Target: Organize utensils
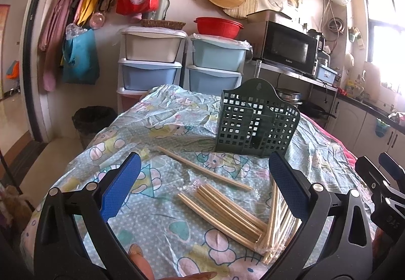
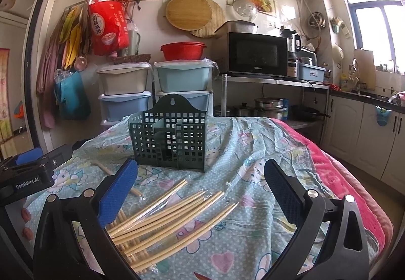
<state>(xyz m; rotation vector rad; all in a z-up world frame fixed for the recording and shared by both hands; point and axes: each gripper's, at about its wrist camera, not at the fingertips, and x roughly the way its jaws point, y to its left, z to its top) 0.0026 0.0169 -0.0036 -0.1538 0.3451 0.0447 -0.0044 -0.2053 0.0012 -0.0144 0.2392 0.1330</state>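
Note:
A dark green lattice utensil holder (image 1: 255,125) (image 2: 170,138) stands upright on the patterned cloth, with nothing showing inside. Pale wooden chopsticks (image 1: 222,214) (image 2: 172,216) lie in a loose pile in front of it, some in clear wrap. A separate pair of chopsticks (image 1: 202,168) lies apart, angled toward the holder. My left gripper (image 1: 205,184) hangs open above the pile, nothing between its blue pads. My right gripper (image 2: 200,191) is open too, over the pile's right part. The right gripper (image 1: 379,178) shows at the left wrist view's right edge; the left gripper (image 2: 33,166) shows at the right wrist view's left edge.
The table carries a light blue cartoon-print cloth (image 1: 164,128) over a pink blanket (image 2: 341,178). Plastic drawer units (image 2: 154,87), a microwave (image 2: 258,55) on a metal rack, pots and a black waste bin (image 1: 93,120) stand behind. Cabinets (image 2: 354,128) run along the right.

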